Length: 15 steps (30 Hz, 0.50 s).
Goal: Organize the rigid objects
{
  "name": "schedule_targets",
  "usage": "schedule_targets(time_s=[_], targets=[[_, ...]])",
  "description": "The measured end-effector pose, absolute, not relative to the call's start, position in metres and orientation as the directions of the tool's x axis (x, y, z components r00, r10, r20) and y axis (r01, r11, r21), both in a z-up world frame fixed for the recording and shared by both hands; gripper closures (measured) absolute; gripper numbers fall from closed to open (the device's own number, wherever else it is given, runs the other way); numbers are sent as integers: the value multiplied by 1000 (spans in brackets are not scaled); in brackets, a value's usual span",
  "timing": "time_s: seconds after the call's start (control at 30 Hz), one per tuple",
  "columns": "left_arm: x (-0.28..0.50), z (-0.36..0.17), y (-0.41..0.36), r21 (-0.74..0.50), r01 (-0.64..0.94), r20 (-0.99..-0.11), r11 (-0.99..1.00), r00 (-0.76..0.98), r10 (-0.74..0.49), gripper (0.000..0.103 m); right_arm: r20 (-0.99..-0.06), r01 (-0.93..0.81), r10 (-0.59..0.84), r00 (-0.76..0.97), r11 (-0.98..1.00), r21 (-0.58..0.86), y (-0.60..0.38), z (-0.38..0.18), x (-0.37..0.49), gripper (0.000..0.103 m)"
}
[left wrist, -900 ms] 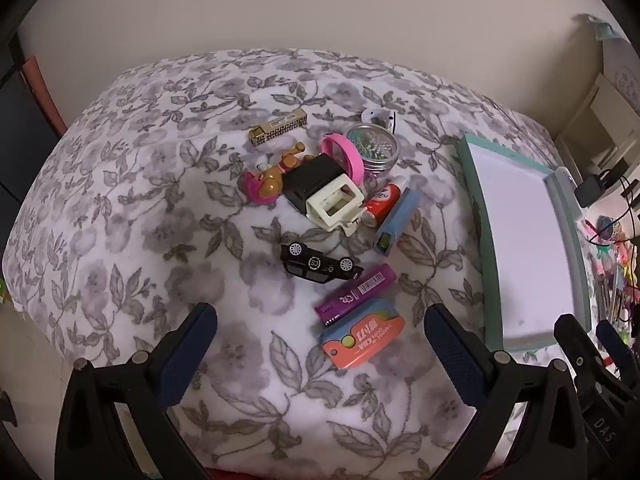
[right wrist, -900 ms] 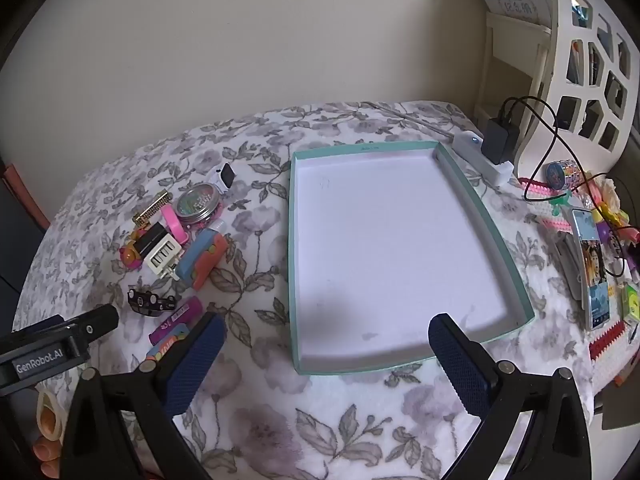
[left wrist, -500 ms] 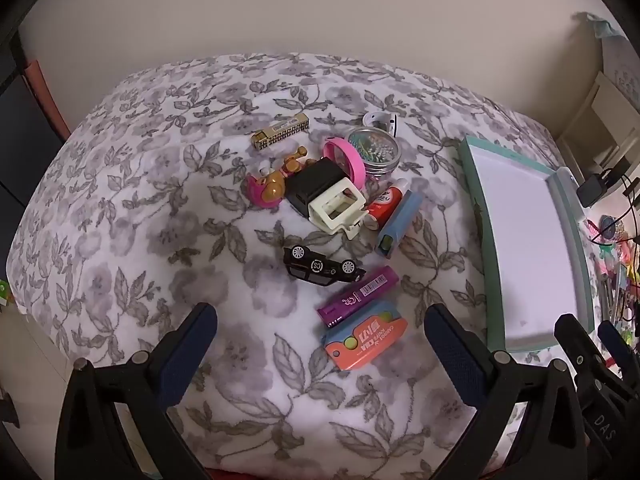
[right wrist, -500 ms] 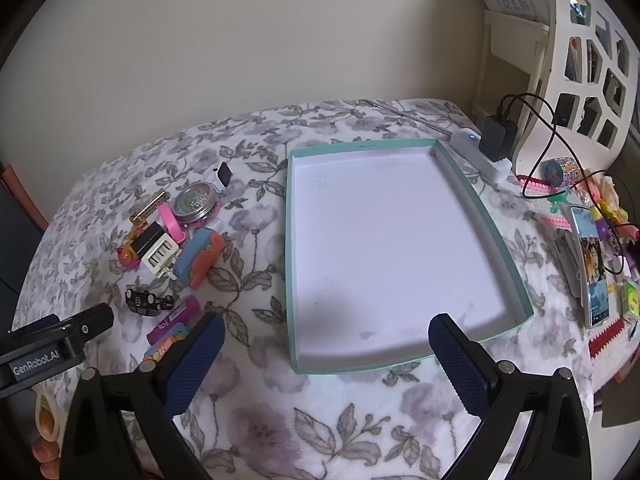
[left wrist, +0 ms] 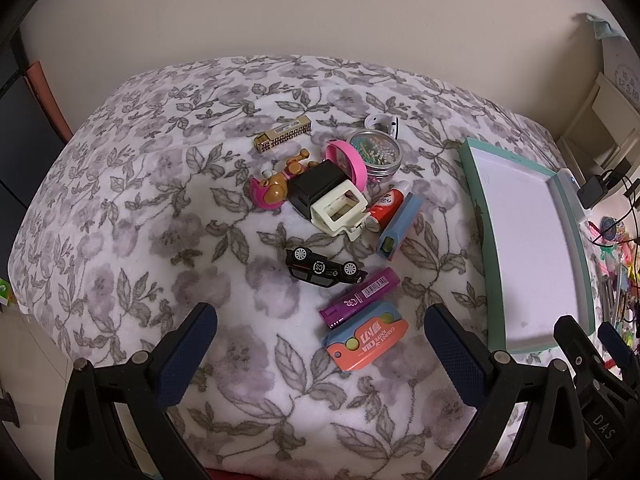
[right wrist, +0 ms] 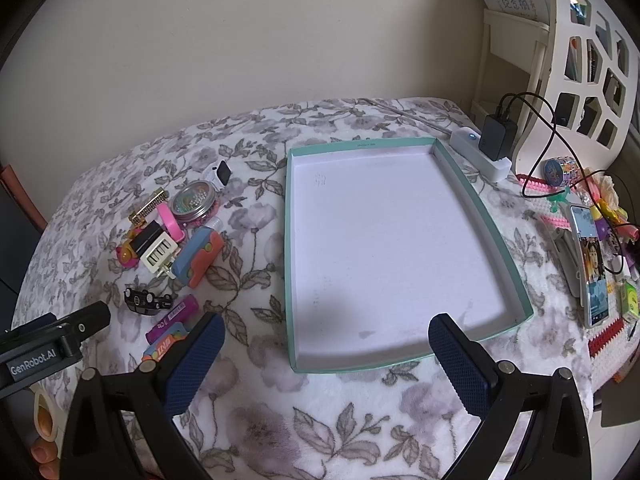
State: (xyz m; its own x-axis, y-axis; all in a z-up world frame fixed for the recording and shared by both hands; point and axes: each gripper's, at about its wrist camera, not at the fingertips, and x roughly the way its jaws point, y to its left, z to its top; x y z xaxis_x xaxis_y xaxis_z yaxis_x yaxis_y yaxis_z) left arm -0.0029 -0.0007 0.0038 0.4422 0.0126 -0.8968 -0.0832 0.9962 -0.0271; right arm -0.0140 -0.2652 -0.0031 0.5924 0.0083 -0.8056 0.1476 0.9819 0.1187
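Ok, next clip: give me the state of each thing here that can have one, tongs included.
Left tongs: open, holding nothing.
Right tongs: open, holding nothing.
Teal tray: nothing inside, flat on the blanket.
Toy car: tipped on its side, wheels facing the camera.
Round tin: closed under a clear lid, small bits inside.
Purple tube: lying flat, capped.
Orange and blue case: lying flat, closed.
Phone: screen lit.

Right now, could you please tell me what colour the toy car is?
The toy car is black with white wheels, clearest in the left wrist view.
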Motion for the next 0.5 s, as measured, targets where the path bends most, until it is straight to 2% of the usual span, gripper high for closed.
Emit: schedule_targets(time_s=[0.5], targets=[[-3,4,-1,-27,-81,-897,996,442,12,0,-808,150,8,589,981,120,-267,-5,-13,0]])
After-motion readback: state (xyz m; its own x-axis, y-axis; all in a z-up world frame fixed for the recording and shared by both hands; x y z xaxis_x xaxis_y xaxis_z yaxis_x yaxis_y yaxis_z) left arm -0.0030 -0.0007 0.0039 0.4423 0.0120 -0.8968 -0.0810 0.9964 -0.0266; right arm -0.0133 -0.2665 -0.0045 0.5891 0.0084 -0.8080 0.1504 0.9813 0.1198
